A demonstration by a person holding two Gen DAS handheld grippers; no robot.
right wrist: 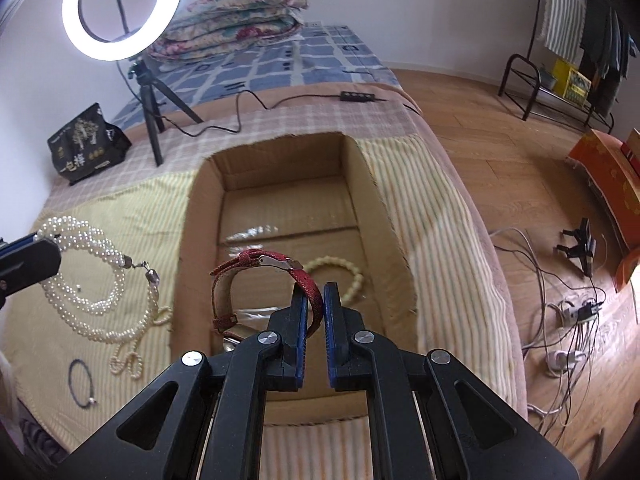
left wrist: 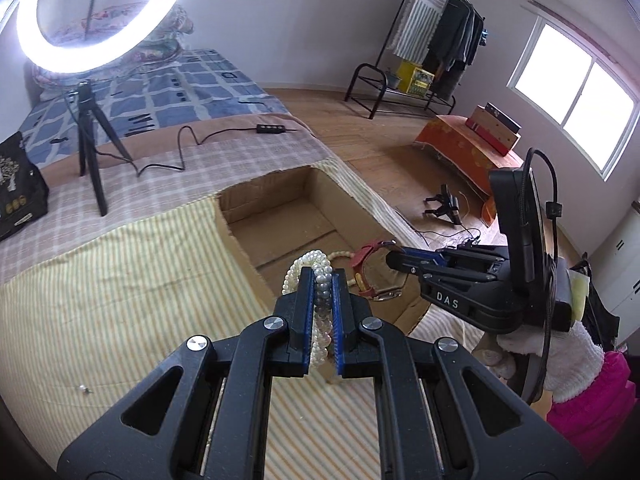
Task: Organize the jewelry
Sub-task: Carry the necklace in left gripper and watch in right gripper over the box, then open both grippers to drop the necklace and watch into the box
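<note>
While the left gripper (left wrist: 323, 280) pinches a pearl necklace (left wrist: 306, 270) beside the cardboard box (right wrist: 200, 208), the right gripper (right wrist: 316, 300) pinches a red watch (right wrist: 256, 264) over it; releasing likely follows.

Bed (right wrist: 440, 216) carrying a striped yellow cloth (right wrist: 120, 216), an open cardboard box (right wrist: 204, 216) sitting sunk in it, a pearl necklace (right wrist: 100, 308) and thin dark bracelet (right wrist: 82, 384) lying on the cloth, ring light tripod (right wrist: 150, 112), black bag (right wrist: 86, 142) and folded quilt (right wrist: 236, 20) resting farther back.

White pearl necklace (left wrist: 308, 268), red watch (right wrist: 256, 284), yellow-striped cloth (right wrist: 440, 216).
</note>
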